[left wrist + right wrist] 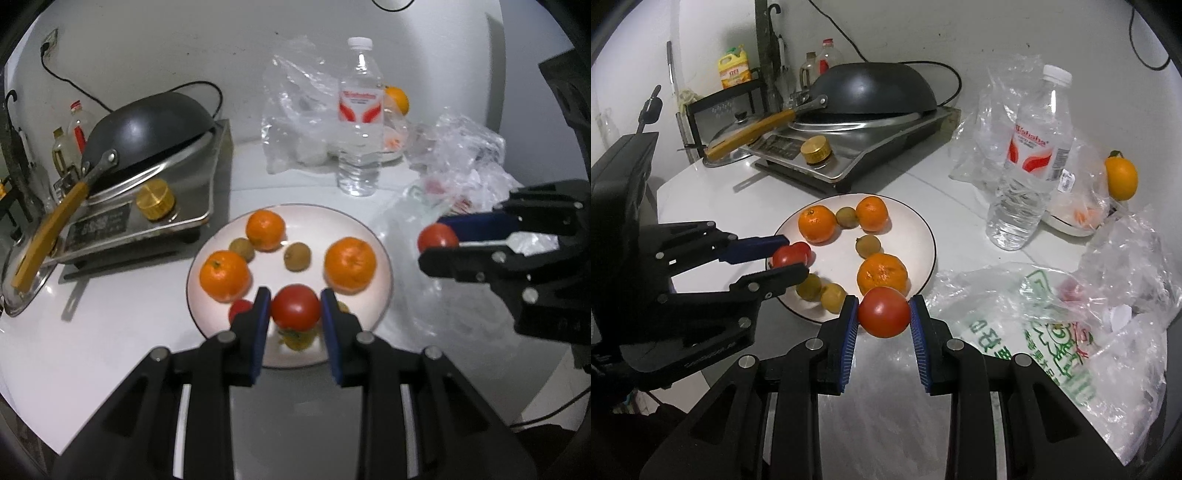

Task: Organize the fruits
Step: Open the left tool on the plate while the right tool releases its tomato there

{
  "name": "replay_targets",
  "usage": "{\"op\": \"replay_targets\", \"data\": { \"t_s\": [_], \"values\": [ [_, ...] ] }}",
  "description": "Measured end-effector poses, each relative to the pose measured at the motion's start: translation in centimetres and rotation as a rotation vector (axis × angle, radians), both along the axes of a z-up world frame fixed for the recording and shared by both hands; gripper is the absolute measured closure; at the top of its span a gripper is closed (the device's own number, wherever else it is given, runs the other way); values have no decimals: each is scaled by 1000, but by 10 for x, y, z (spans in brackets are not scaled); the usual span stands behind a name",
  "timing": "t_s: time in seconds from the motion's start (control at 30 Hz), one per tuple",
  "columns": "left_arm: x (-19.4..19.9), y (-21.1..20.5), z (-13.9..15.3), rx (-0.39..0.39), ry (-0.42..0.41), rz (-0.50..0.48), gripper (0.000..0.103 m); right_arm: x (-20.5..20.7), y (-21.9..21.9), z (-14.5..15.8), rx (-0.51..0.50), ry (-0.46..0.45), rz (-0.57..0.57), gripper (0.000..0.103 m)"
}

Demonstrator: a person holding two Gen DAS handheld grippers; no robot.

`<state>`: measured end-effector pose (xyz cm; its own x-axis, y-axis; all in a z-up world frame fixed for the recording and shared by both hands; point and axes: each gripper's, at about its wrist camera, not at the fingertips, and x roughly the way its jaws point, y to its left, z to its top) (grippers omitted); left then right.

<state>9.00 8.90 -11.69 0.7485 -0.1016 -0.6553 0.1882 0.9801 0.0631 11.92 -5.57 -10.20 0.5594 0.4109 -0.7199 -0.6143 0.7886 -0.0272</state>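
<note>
Beside the plate rim, right claw grips a tomato.

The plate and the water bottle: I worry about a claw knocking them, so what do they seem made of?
The plate looks like glazed ceramic: glossy white, thin dark rim line, though melamine is possible. The water bottle looks like thin clear plastic: see-through ribbed walls, white screw cap, printed label.

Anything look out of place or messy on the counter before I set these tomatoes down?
Mostly clutter: crumpled plastic bags sprawl right of the plate, and one orange sits apart behind the water bottle. The black wok lies upside down on the cooker. Nothing looks spilled or broken.
</note>
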Motion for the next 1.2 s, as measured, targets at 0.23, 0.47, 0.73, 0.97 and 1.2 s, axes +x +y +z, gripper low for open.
{"op": "replay_targets", "data": {
  "t_s": [0.23, 0.47, 0.73, 0.97, 1.2],
  "values": [
    [22, 0, -7, -8, 7, -27, 75, 27, 12, 0, -1, -3, 11, 73],
    [42, 7, -16, -47, 57, -19, 74, 61, 25, -9, 34, 25, 0, 73],
    [53, 11, -19, -77, 80, -21, 74, 88, 33, -26, 60, 83, -12, 73],
    [57, 16, -21, -88, 89, -14, 74, 97, 33, -32, 78, 106, -25, 73],
    [55, 19, -16, -93, 78, 1, 73, 92, 29, -23, 84, 82, -32, 67]
  ]
}}
